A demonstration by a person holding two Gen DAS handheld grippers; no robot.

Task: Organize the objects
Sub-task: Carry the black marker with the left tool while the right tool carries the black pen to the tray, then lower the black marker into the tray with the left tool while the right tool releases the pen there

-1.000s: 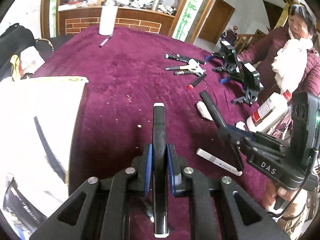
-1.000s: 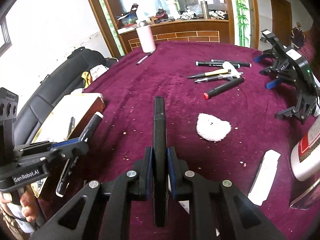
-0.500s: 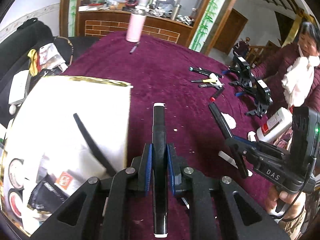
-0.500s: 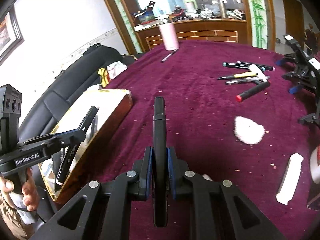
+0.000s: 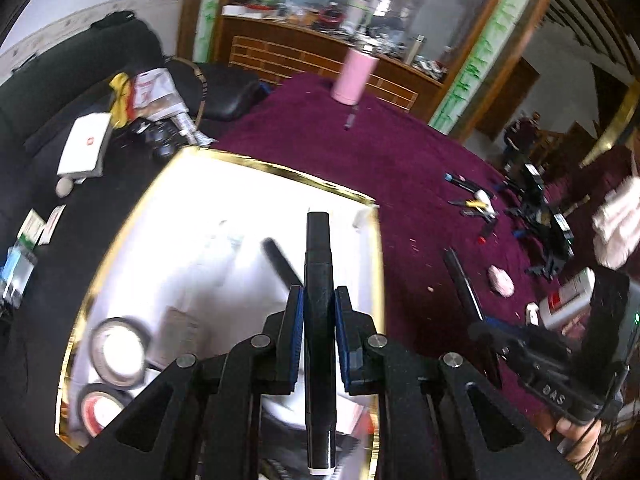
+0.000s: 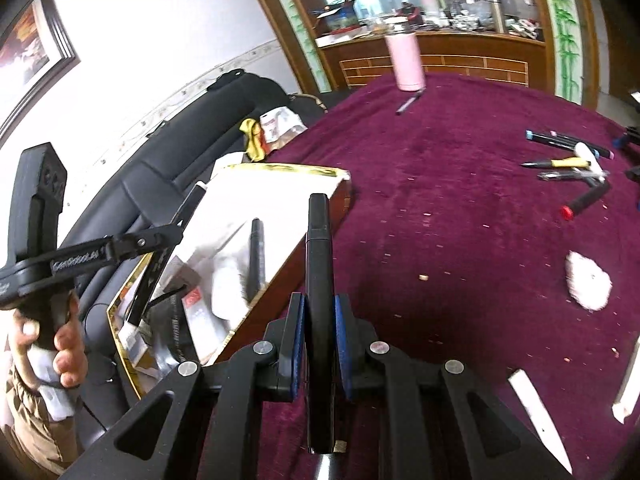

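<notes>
My left gripper [image 5: 318, 300] is shut on a black marker [image 5: 318, 256] and holds it over the open gold-rimmed box [image 5: 280, 172] at the table's left edge. The box holds another black pen [image 5: 280, 262], tape rolls [image 5: 120, 350] and packets. My right gripper [image 6: 320, 308] is shut on a second black marker [image 6: 319, 240], above the maroon cloth just right of the box [image 6: 280, 170]. In the right wrist view the left gripper [image 6: 176, 232] hangs over the box. In the left wrist view the right gripper [image 5: 484, 330] is at the right.
Loose pens [image 6: 568, 160] and a red-capped marker [image 6: 586, 200] lie at the far right of the maroon table [image 6: 460, 220]. A pink tumbler [image 6: 406, 56] stands at the back, with a pen [image 6: 408, 105] beside it. A white wad [image 6: 588, 280], white strips [image 6: 536, 412], a white bottle [image 5: 566, 300] and spare grippers [image 5: 540, 216] also lie about. A black sofa [image 6: 180, 152] is left.
Both grippers swung left with their markers. The left one went from above the cloth to above the open box; the right one came close to the box's right side.
</notes>
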